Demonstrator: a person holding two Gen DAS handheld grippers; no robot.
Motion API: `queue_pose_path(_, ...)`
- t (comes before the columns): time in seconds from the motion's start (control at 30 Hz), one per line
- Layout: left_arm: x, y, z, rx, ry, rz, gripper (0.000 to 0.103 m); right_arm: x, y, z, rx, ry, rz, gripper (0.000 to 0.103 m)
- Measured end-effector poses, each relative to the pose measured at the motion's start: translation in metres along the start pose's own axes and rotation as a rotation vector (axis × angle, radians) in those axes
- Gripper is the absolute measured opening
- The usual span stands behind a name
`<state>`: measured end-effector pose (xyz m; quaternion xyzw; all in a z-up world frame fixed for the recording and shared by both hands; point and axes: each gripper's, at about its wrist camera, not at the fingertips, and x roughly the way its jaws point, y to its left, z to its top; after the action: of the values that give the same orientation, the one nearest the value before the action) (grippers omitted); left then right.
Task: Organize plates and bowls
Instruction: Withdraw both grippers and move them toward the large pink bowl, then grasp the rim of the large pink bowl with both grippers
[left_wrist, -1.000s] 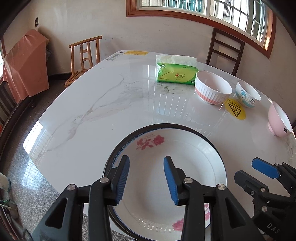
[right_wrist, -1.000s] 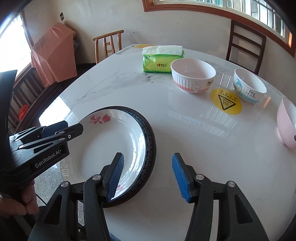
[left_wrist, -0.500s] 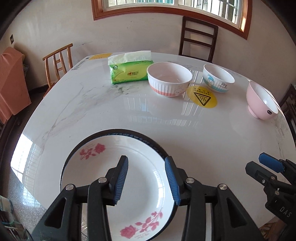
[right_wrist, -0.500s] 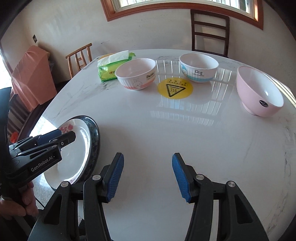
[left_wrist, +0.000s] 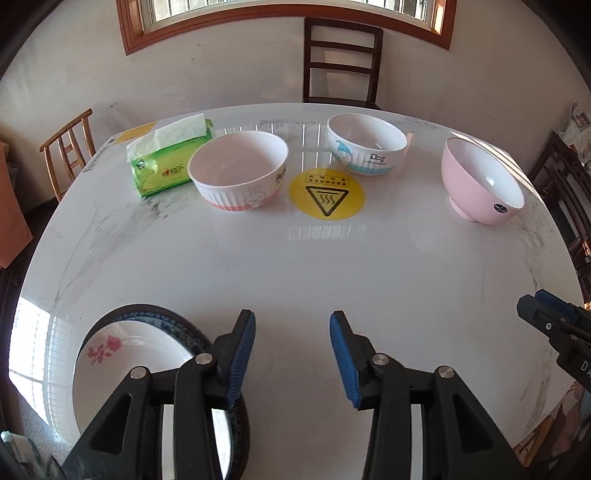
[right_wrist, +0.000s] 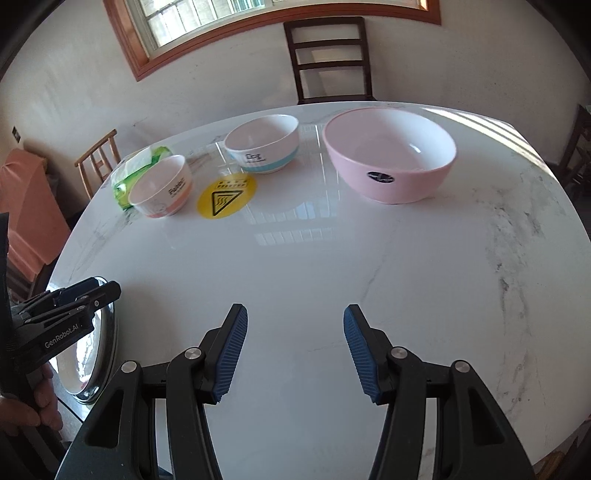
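three bowls (left_wrist: 238, 171) (left_wrist: 366, 149) (left_wrist: 482, 182) line the table's (left_wrist: 295, 266) far side; the plate (left_wrist: 122, 365) lies near-left.

3 bowls (left_wrist: 238, 173) (left_wrist: 366, 147) (left_wrist: 480, 184), 1 plate (left_wrist: 122, 354) (flowered), 1 tissue pack (left_wrist: 162, 162), 2 grippers (left_wrist: 291, 354) (right_wrist: 293, 350).

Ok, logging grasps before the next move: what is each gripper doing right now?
Left gripper: open, holding nothing.
Right gripper: open, holding nothing.

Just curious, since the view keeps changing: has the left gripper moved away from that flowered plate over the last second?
Yes. The left gripper hung over the middle of the flowered plate; now the plate lies to its left and the open jaws point across the table toward the bowls.
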<state>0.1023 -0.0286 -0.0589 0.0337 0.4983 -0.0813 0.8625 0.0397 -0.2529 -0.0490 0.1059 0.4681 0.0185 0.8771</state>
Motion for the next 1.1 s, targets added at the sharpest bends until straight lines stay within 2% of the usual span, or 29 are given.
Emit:
queue_pose_path(0.33,0.011,-0.049,0.045,0.027,0.017,-0.091,0.043,-0.007,-0.058,0.035,0.071,-0.031,-0.049,0.052)
queue_pose_path(0.47,0.017,-0.068,0.072,0.02,0.039,-0.15,0.043,-0.005,-0.077,0.056,0.082,-0.035,-0.07,0.052)
queue_pose_path(0.73,0.036,-0.103,0.132,-0.02,0.061,-0.208,0.043,0.009,-0.117,0.106,0.129,-0.011,-0.113,0.052)
queue_pose_path(0.93,0.063,-0.127,0.161,-0.047,0.117,-0.266,0.043,0.037,-0.145,0.134,0.179,0.048,-0.112,0.039)
queue_pose_path(1.0,0.073,-0.136,0.168,-0.056,0.138,-0.286,0.043,0.046,-0.153,0.14,0.202,0.072,-0.087,0.038)
queue_pose_path(1.1,0.089,-0.148,0.176,-0.053,0.163,-0.29,0.043,0.057,-0.156,0.147,0.199,0.084,-0.096,0.035)
